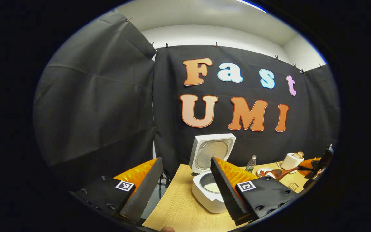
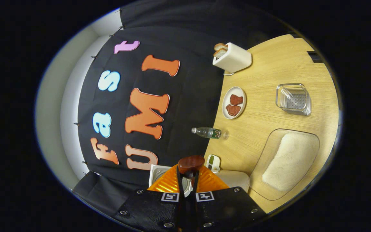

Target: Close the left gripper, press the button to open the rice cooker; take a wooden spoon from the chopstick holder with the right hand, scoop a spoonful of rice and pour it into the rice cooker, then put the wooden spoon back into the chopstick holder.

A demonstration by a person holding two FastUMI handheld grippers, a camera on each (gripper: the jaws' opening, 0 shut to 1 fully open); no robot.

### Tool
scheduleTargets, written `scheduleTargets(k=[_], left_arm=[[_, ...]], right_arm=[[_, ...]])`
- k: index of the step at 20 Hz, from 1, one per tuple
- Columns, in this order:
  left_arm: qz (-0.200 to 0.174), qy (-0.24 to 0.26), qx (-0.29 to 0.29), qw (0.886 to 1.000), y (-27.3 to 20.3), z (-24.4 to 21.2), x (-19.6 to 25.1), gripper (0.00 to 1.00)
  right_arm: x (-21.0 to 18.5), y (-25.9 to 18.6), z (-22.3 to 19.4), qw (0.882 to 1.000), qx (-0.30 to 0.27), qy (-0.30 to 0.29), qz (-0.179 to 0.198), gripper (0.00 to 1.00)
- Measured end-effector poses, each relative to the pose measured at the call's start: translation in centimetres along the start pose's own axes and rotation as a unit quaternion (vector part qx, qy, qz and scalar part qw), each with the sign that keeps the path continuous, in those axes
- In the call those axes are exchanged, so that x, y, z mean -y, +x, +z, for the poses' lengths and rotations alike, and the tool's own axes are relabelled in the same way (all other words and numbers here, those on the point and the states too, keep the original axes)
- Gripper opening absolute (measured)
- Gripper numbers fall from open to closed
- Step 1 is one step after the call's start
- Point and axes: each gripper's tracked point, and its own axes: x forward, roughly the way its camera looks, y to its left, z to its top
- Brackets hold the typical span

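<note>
The white rice cooker point(image 1: 208, 196) stands open on the wooden table, lid point(image 1: 213, 150) raised, with pale rice in its pot. My left gripper point(image 1: 185, 159) is open in front of it, holding nothing. At the far right, my right gripper point(image 1: 319, 166) holds the wooden spoon point(image 1: 282, 174) near the plate. In the right gripper view, rolled on its side, my right gripper point(image 2: 188, 180) is shut on the spoon, whose brown bowl point(image 2: 191, 163) sticks out beyond the fingers. The cooker point(image 2: 235, 178) lies just behind it. I cannot tell what the spoon holds.
A clear tub of rice point(image 2: 290, 161) sits close by, and the clear chopstick holder point(image 2: 293, 98) stands farther along the table point(image 2: 269, 64). A plate with meat point(image 2: 233, 103), a water bottle point(image 2: 209, 132) and a toaster with bread point(image 2: 232, 58) line the cloth wall.
</note>
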Motion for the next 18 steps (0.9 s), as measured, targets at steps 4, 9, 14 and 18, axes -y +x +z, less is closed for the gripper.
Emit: scheduleTargets(k=[4, 9, 14, 18], left_arm=[[-0.002, 0.003, -0.006, 1.000, 0.3, -0.6, -0.2, 1.00], [0.000, 0.008, -0.006, 1.000, 1.0, -0.6, -0.6, 1.00], [0.001, 0.005, -0.013, 1.000, 1.2, -1.3, -1.1, 1.00], [0.006, 0.009, -0.020, 1.000, 1.8, -2.1, -1.5, 1.00]], right_arm=[[-3.7, 3.2, -2.3, 0.999, -0.016, -0.031, 0.018, 0.05], [-6.6, 6.7, -5.9, 0.995, -0.035, -0.093, 0.028, 0.05], [-7.7, 9.0, -8.7, 0.984, -0.045, -0.170, 0.026, 0.05], [-8.5, 9.9, -9.6, 0.973, -0.044, -0.227, 0.028, 0.05]])
